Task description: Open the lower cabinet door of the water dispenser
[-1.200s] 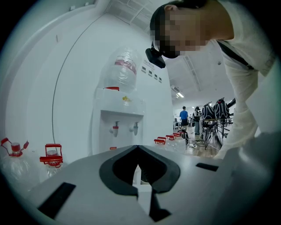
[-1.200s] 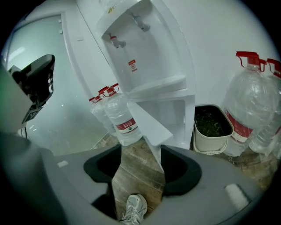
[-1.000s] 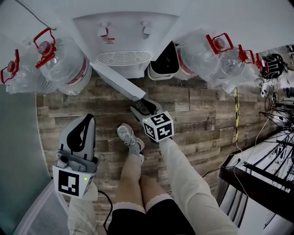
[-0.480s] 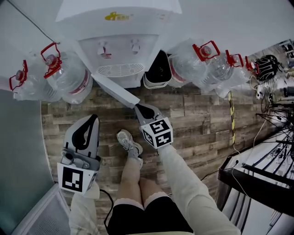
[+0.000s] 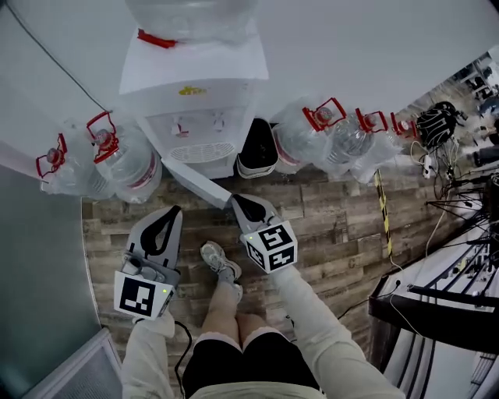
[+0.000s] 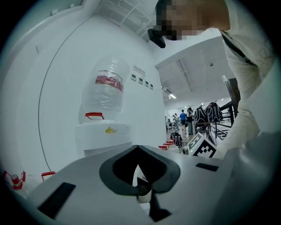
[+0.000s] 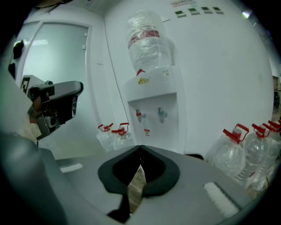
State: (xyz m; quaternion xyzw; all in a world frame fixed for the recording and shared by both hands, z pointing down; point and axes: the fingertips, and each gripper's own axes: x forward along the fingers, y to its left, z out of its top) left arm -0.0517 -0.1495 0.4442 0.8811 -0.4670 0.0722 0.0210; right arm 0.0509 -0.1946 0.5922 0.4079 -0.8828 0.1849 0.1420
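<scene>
Seen from above, the water dispenser [image 5: 199, 93] hides its own cabinet, and its clear bottle [image 5: 195, 15] is cut off by the frame edge. The flat white lower cabinet door [image 5: 196, 183] angles out from the dispenser's base over the wood-grain floor [image 5: 327, 203]. In front of the dispenser, the right gripper [image 5: 236, 199] by the door's free edge and the left gripper [image 5: 173, 210] are both clenched on nothing

The water dispenser [image 5: 195, 101] stands against the wall with a bottle [image 5: 191, 15] on top. Its lower cabinet door [image 5: 199, 183] juts out over the floor [image 5: 335, 218] toward the person. The left jugs [image 5: 117, 156] sit at the dispenser's left, with a bin [image 5: 257, 148] and the right jugs [image 5: 327, 136] at its right. The right gripper [image 5: 236, 200] is just beside the door's free edge. The left gripper [image 5: 171, 212] is further left, and a shoe [image 5: 221, 261] lies between them.
</scene>
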